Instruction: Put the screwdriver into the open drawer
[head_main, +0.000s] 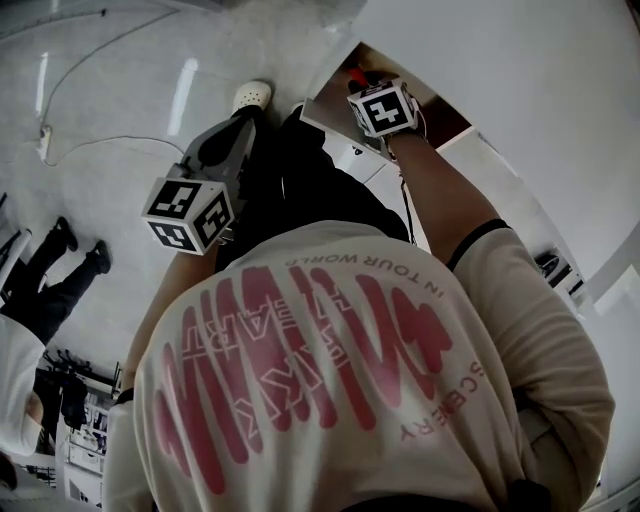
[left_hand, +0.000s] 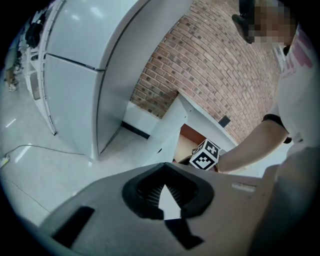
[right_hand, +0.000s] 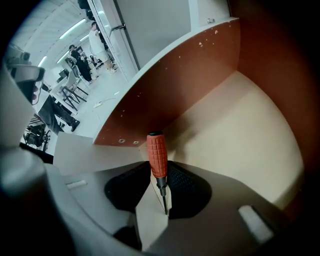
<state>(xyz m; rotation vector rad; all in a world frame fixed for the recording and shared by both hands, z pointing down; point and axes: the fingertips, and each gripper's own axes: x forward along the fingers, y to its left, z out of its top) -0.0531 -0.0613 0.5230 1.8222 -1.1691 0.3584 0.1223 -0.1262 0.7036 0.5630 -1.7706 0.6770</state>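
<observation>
The only print that can be read stands on the person's white T-shirt (head_main: 330, 400), upside down in the head view. A small dark line near the shirt's upper edge in the picture reads "IN TOUR WORL", its end lost in a fold. Small pinkish capitals down the right side appear to spell "SCENERY". The large red brush-style lettering across the middle is too distorted to read

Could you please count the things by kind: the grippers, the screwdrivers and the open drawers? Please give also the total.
Grippers: 2 (left gripper, right gripper)
Screwdrivers: 1 (screwdriver)
Open drawers: 1 (drawer)
Total: 4
</observation>
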